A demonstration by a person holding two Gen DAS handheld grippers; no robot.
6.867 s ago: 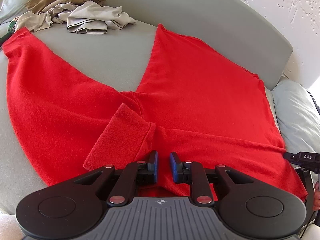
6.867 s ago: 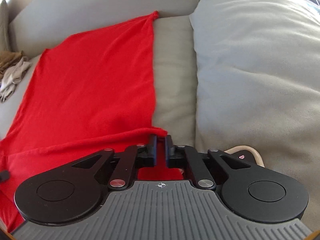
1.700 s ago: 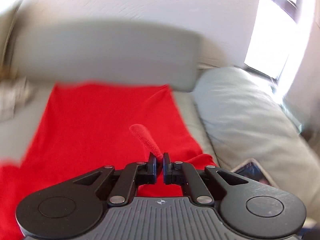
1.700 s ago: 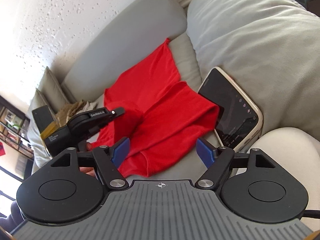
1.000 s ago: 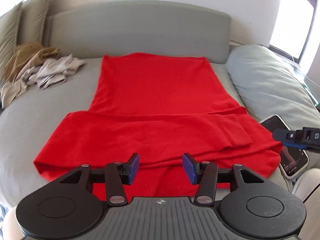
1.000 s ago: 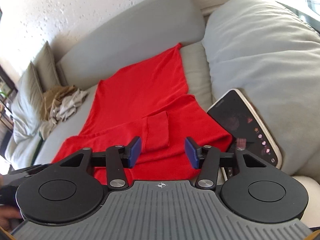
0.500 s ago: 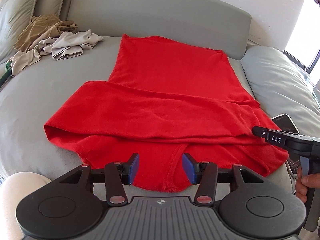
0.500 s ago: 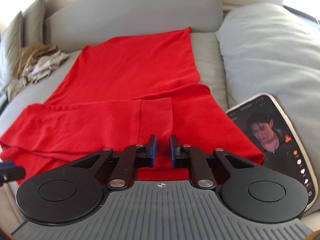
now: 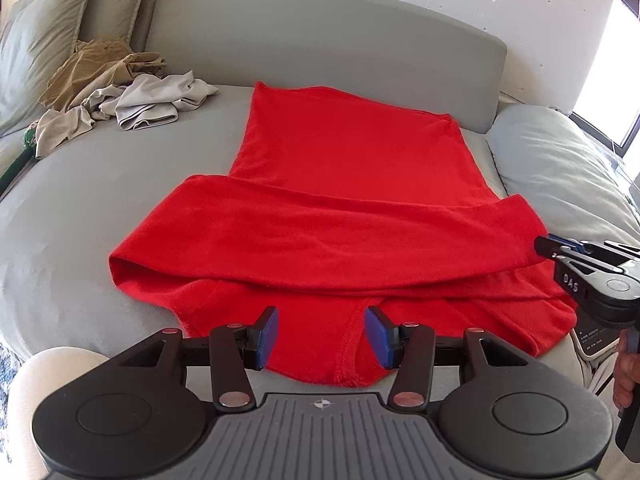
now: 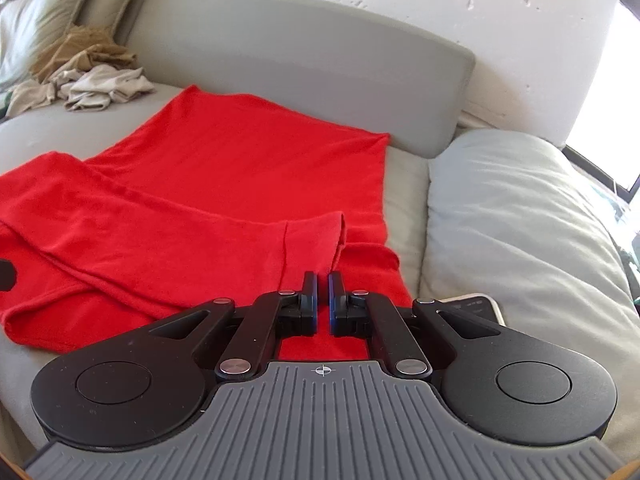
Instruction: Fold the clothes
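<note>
Grey sofa (image 9: pixel 100 208) under a pitted white wall. Left wrist view: one red garment (image 9: pixel 352 184) lies flat on the seat, both sleeves folded across. Left tool (image 9: pixel 322 330) is spread, empty, over the near hem. Right tool (image 9: pixel 550 246) pinches the sleeve's right end. One crumpled beige clothes pile (image 9: pixel 116 96) sits far left.

Right wrist view: right tool (image 10: pixel 323 280) is pressed together on red fabric. One phone (image 10: pixel 480 304) lies just beside it. Likely next: left tool grips the hem, then both fold toward the backrest.
</note>
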